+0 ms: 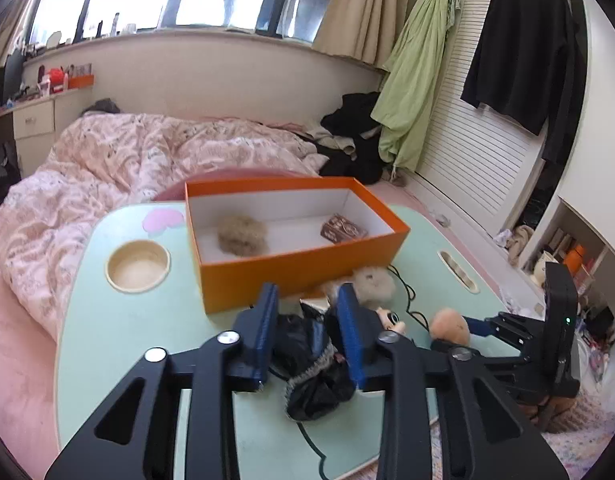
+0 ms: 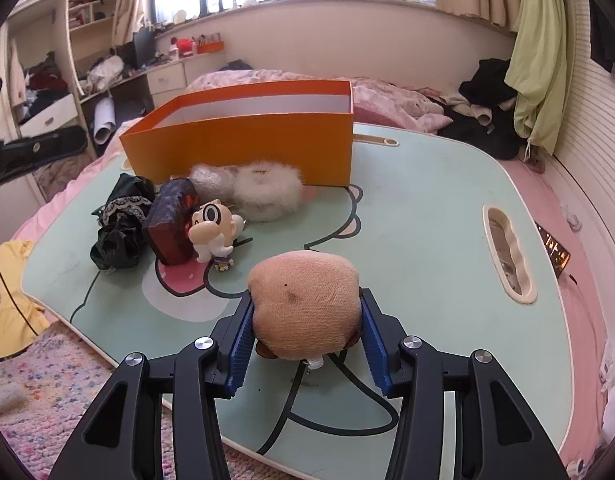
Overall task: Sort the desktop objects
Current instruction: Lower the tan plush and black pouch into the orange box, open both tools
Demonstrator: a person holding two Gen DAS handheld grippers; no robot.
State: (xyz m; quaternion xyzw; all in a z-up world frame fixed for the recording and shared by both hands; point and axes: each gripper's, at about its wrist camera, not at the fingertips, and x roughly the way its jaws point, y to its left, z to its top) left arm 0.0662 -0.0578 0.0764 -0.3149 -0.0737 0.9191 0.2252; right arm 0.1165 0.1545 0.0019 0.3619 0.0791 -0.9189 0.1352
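The right gripper (image 2: pixel 307 344) has its ribbed blue jaws pressed against both sides of a rounded tan plush toy (image 2: pixel 305 304), soft and short-napped, which sits low over the worktop (image 2: pixel 419 216) in front of the orange box (image 2: pixel 243 144).

The left gripper (image 1: pixel 307 332) has its jaws parted, straddling a crumpled black cloth with lace trim (image 1: pixel 307 364) that lies on the worktop in front of the box; the pads do not visibly press on it, so it reads as released.

The orange box is a rectangular cardboard container with an open top and a white lining. Inside it lie a fluffy beige tuft (image 1: pixel 242 234) towards its left end and a small dark brown patterned packet (image 1: pixel 342 229) towards its right end, well apart from each other.

Against the box's front wall rest a white furry ring-shaped piece (image 2: pixel 267 196) and a pale fuzzy lump (image 2: pixel 211 180), touching each other. Just in front of these stand a dark patterned block-shaped box (image 2: pixel 171 220) and a glossy plastic cartoon figurine (image 2: pixel 215 228), side by side, with the black cloth on the far side of the block from the figurine.

The worktop is a smooth mint-green board printed with a cartoon outline, with a round beige cup recess (image 1: pixel 137 266) to the left of the box and an oval slot (image 2: pixel 507 252) to its right.
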